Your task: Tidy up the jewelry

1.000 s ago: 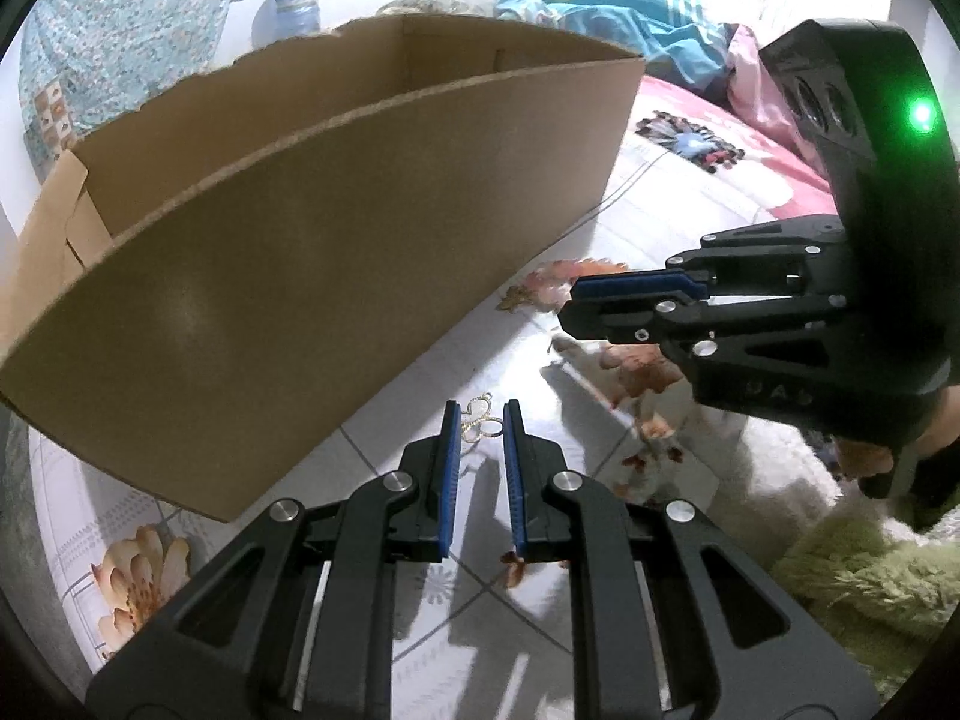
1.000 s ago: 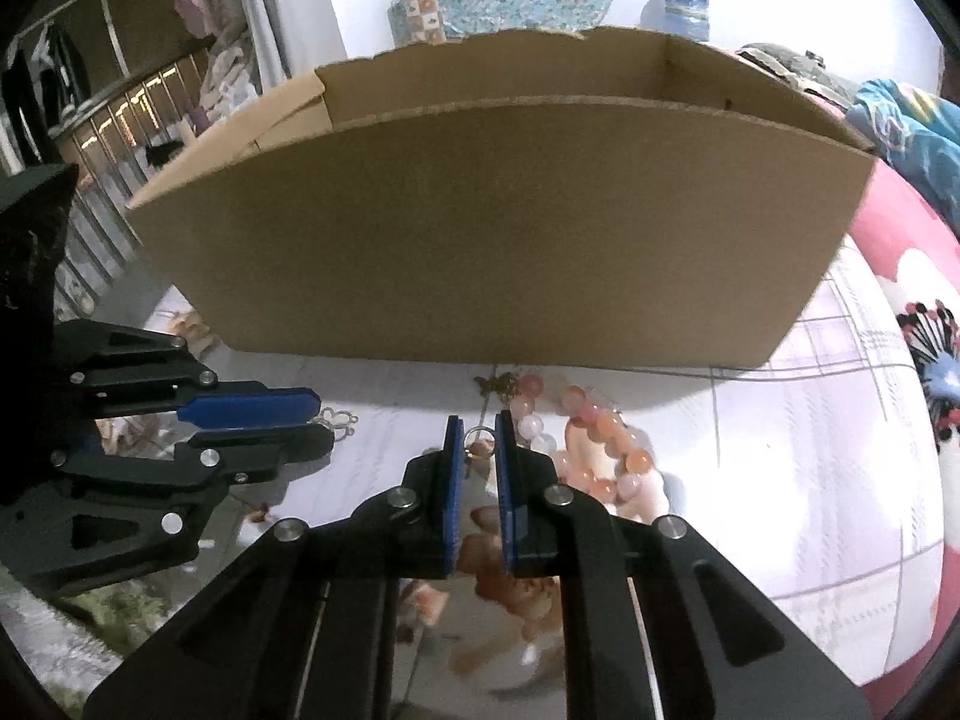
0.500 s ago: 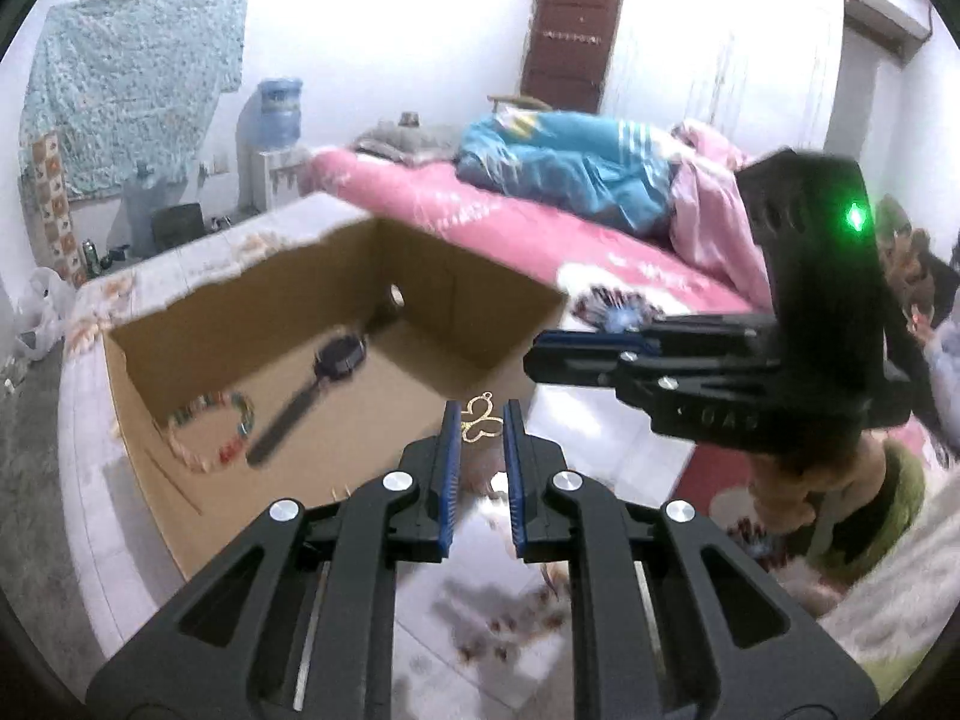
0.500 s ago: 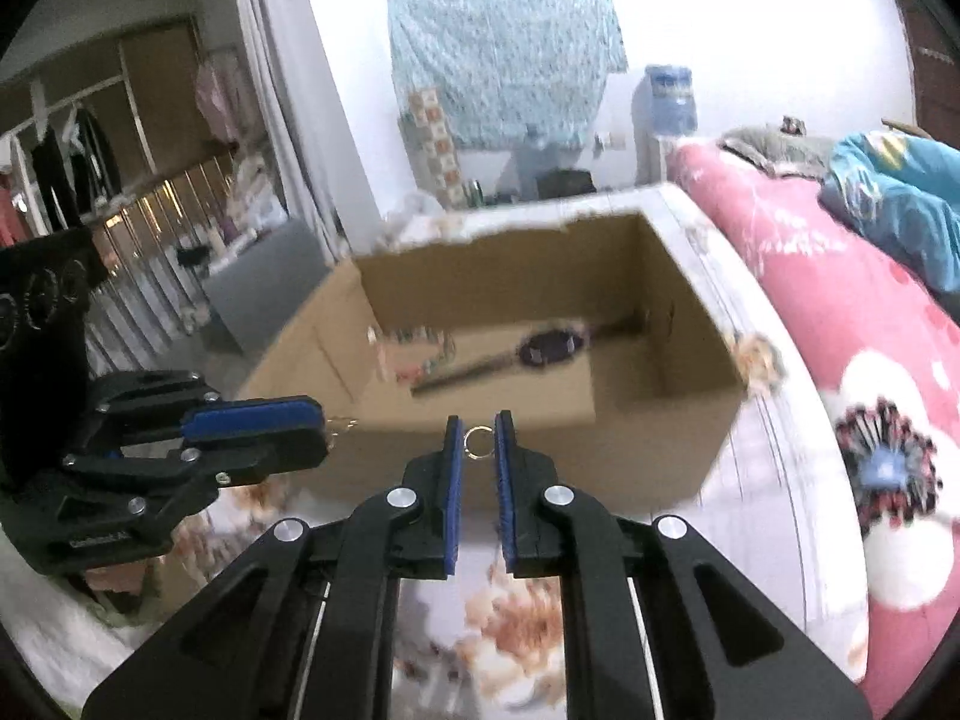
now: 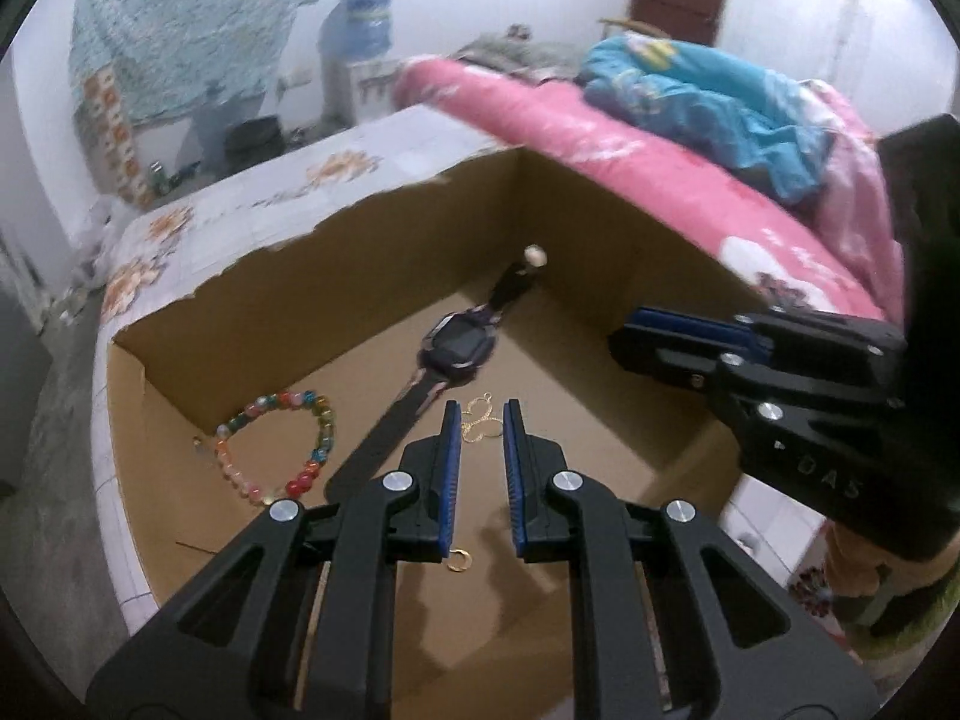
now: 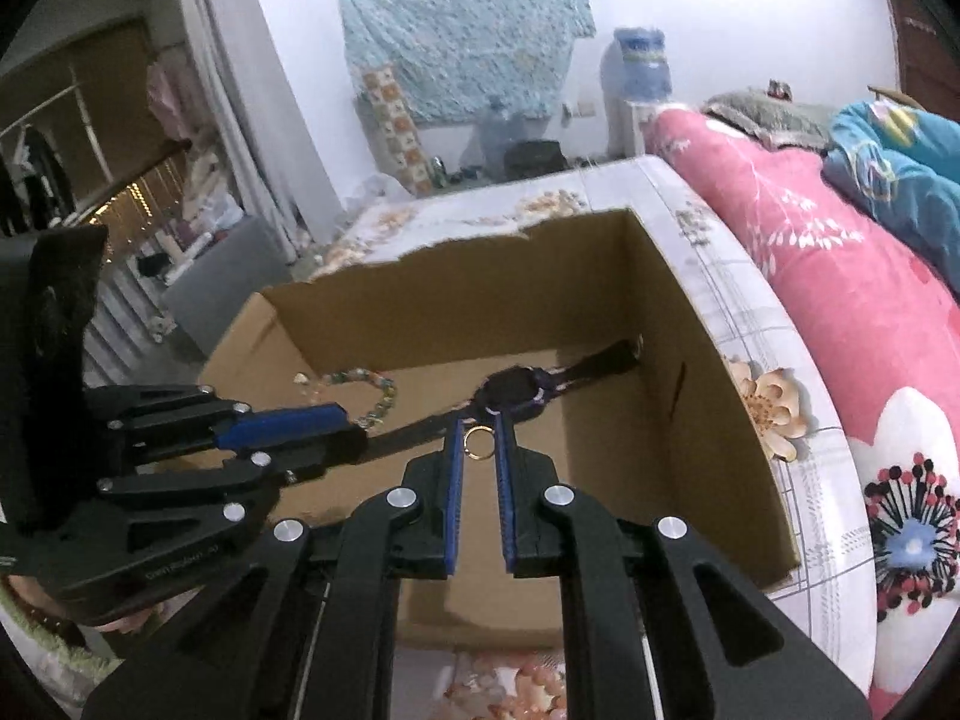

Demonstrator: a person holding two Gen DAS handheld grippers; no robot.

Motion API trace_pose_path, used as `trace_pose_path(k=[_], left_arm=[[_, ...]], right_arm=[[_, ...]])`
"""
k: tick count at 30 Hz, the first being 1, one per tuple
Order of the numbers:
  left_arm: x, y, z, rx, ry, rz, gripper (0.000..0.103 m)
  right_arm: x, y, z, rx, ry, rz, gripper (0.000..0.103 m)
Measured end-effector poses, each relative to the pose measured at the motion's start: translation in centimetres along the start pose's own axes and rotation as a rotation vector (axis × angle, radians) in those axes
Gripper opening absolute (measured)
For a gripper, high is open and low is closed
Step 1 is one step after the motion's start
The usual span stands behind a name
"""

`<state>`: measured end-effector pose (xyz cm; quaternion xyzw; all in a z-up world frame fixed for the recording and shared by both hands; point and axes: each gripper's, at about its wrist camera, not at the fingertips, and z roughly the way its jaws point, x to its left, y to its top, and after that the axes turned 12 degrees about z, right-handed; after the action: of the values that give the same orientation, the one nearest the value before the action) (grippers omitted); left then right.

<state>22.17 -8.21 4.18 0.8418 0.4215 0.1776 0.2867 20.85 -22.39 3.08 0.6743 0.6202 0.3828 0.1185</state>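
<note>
An open cardboard box (image 5: 252,312) (image 6: 738,432) holds a dark wristwatch (image 5: 459,348) (image 6: 516,390), a coloured bead bracelet (image 5: 282,450) (image 6: 372,396) and a small gold ring (image 5: 459,560). My left gripper (image 5: 482,414) is above the box, shut on a gold earring (image 5: 478,423). My right gripper (image 6: 478,429) is also above the box, shut on a gold ring (image 6: 478,441). Each gripper shows in the other's view: the right gripper's fingers (image 5: 690,330), the left gripper's fingers (image 6: 282,426).
The box stands on a floral tiled surface (image 6: 774,420). A bed with a pink cover (image 5: 630,168) and a blue blanket (image 5: 708,102) lies to the right. A water dispenser (image 5: 354,54) stands at the far wall. A pink bead bracelet (image 6: 516,690) lies below the box.
Both grippers rose from the tiled surface with their gold pieces and moved forward over the open box. The view now looks down into it.
</note>
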Motion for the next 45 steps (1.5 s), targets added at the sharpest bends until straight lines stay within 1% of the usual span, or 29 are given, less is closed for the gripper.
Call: trace_pose_path(k=[1, 2, 3, 5, 9, 12, 15, 20, 23, 25, 26, 27, 28, 30, 33, 36, 39, 42, 45], left_arm=[[0.2, -0.1, 0.1, 0.006, 0.007, -0.007, 0.014], [0.3, -0.1, 0.3, 0.017, 0.012, -0.021, 0.018], [0.5, -0.2, 0.4, 0.019, 0.013, -0.027, 0.025], [0.5, -0.4, 0.5, 0.020, 0.028, -0.032, 0.030], [0.4, -0.5, 0.2, 0.016, 0.049, -0.034, 0.035], [0.4, -0.6, -0.6, -0.003, 0.058, -0.039, 0.038], [0.2, -0.8, -1.6, -0.031, 0.055, -0.038, 0.040], [-0.8, -1.5, -3.7, -0.081, 0.040, -0.012, 0.046], [-1.5, -2.0, -5.2, -0.125, 0.025, 0.002, 0.053], [-2.0, -2.5, -6.3, -0.153, 0.015, 0.014, 0.056], [-2.3, -2.8, -6.9, -0.170, 0.006, 0.021, 0.059], [-2.5, -3.0, -7.4, -0.186, -0.004, 0.028, 0.061], [-2.7, -3.2, -7.8, -0.197, -0.013, 0.034, 0.062], [-3.4, -3.8, -8.8, -0.224, -0.038, 0.055, 0.069], [-4.6, -4.9, -10.0, -0.247, -0.074, 0.093, 0.076], [-5.4, -6.0, -10.3, -0.242, -0.092, 0.114, 0.079], [-5.8, -7.4, -9.8, -0.214, -0.107, 0.107, 0.080], [-6.0, -8.7, -8.7, -0.177, -0.126, 0.084, 0.080], [-5.8, -9.3, -7.5, -0.148, -0.126, 0.063, 0.080]], right_arm=[[-0.2, -0.1, 0.3, 0.009, -0.003, 0.005, 0.012], [-0.4, -0.1, 0.3, 0.011, -0.004, 0.013, 0.012], [-0.5, -0.2, 0.3, 0.010, -0.002, 0.018, 0.012], [-0.8, -0.3, 0.1, 0.002, 0.004, 0.028, 0.012], [-1.3, -0.3, -0.5, -0.012, 0.012, 0.045, 0.013], [-1.4, -0.4, -1.2, -0.025, 0.021, 0.055, 0.014], [-1.2, -0.5, -2.1, -0.045, 0.023, 0.060, 0.022], [-0.8, -0.8, -3.9, -0.073, 0.039, 0.068, 0.029], [-0.7, -0.9, -4.8, -0.087, 0.044, 0.070, 0.032], [-0.7, -1.1, -6.3, -0.110, 0.060, 0.076, 0.037], [-0.7, -1.1, -6.3, -0.110, 0.060, 0.076, 0.040], [-0.8, -1.5, -7.6, -0.131, 0.060, 0.073, 0.044], [-1.0, -1.7, -8.2, -0.140, 0.055, 0.070, 0.046], [-1.4, -2.2, -9.6, -0.163, 0.041, 0.064, 0.053], [-3.0, -3.3, -11.9, -0.188, 0.016, 0.079, 0.058], [-5.1, -4.7, -13.6, -0.187, -0.019, 0.108, 0.058], [-6.8, -6.2, -14.4, -0.163, -0.048, 0.135, 0.058], [-8.0, -7.6, -14.3, -0.124, -0.068, 0.167, 0.058], [-8.6, -8.9, -13.6, -0.088, -0.079, 0.198, 0.058]])
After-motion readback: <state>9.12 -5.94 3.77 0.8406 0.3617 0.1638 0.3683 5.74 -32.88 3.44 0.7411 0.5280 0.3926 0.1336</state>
